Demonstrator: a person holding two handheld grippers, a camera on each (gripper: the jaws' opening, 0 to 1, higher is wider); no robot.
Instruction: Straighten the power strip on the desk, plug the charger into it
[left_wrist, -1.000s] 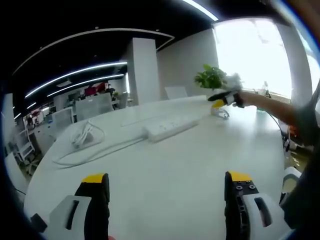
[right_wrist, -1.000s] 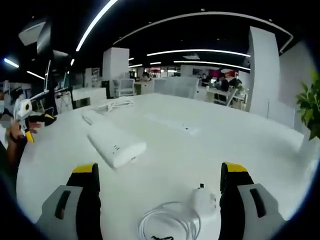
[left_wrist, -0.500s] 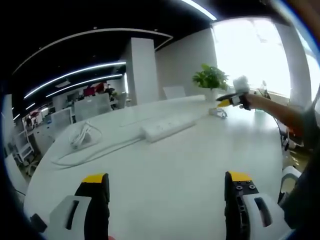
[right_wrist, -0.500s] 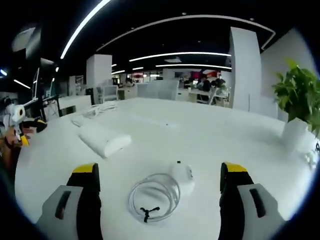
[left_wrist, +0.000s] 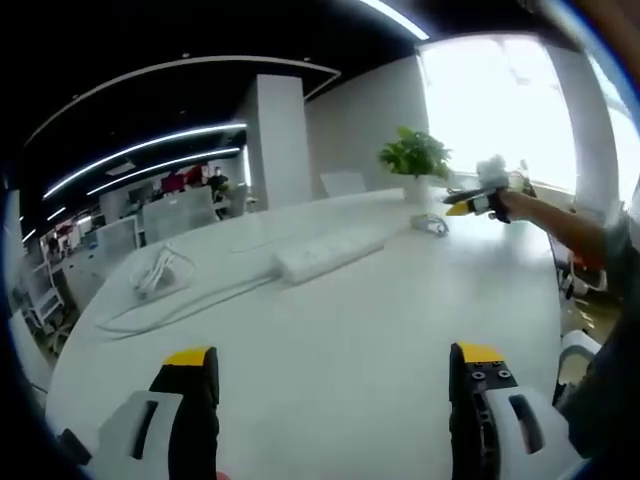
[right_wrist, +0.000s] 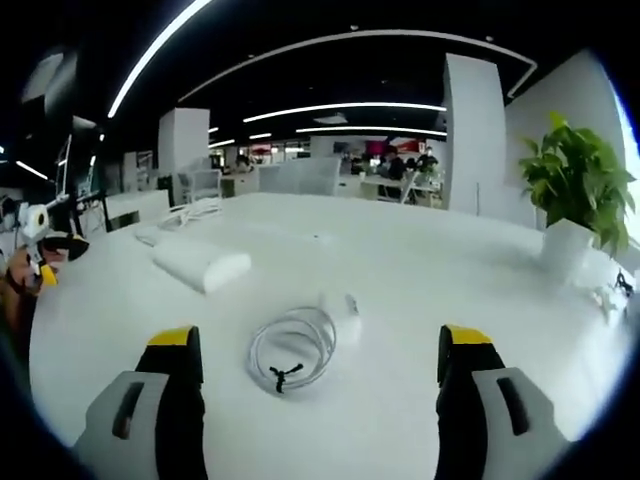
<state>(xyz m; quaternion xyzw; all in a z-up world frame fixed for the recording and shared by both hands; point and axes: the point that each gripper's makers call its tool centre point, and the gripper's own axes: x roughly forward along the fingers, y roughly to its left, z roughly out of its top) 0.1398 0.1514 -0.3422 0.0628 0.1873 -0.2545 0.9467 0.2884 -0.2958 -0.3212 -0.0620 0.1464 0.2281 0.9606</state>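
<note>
- Strip (left_wrist: 328, 254) lies on the counter (left_wrist: 340, 350) ahead of the left hand-held gripper (left_wrist: 335, 400), well apart from it, its long axis running slantwise left to right; those jaws stand wide, holding nothing.
- Charger (right_wrist: 340, 318) with its coiled cable (right_wrist: 292, 346) sits just ahead of the right hand-held gripper (right_wrist: 320, 395), between its wide-open, empty jaws: the nearer hand, I judge.

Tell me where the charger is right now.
In the right gripper view, the charger lies on the white desk ahead, between the open jaws, its coiled cable beside it; the power strip lies farther off to the left.
</note>
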